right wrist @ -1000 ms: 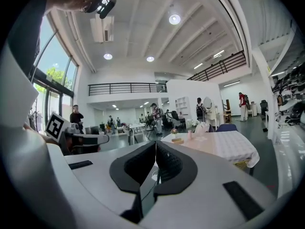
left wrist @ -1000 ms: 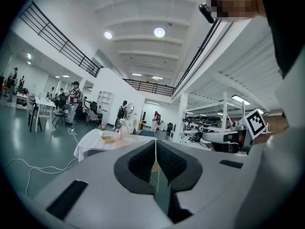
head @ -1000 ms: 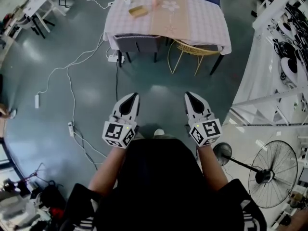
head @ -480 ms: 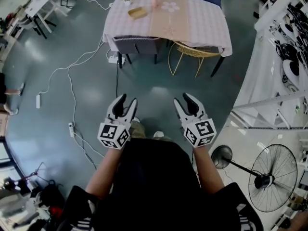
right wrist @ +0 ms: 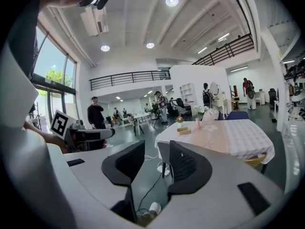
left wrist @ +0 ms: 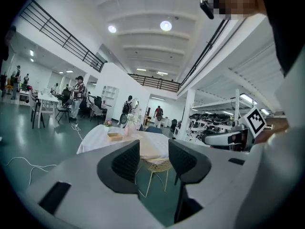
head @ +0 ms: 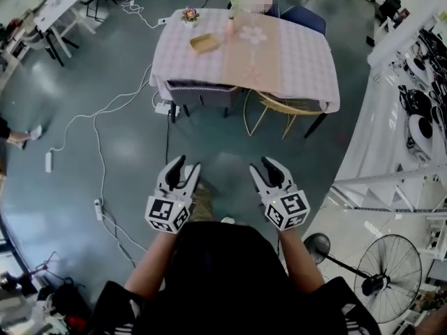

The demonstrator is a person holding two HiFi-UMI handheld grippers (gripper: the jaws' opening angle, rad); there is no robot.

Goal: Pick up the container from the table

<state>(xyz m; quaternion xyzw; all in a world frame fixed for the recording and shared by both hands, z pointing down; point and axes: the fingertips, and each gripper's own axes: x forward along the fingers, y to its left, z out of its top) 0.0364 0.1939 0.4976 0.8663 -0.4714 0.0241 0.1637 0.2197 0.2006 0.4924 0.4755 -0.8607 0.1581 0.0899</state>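
- While well apart from the table [head: 300,61], left gripper [head: 185,167] and right gripper [head: 263,167] hang released, jaws spread, empty.
- Tan container [head: 203,43] sits near the table's far left corner.

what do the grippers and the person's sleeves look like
The left gripper and right gripper have pale grey shells with black insets, tapering to two curved fingers lined with dark ribbed pads. Each carries a white cube printed with black square markers. The person wears a black top whose short sleeves have white stripes.
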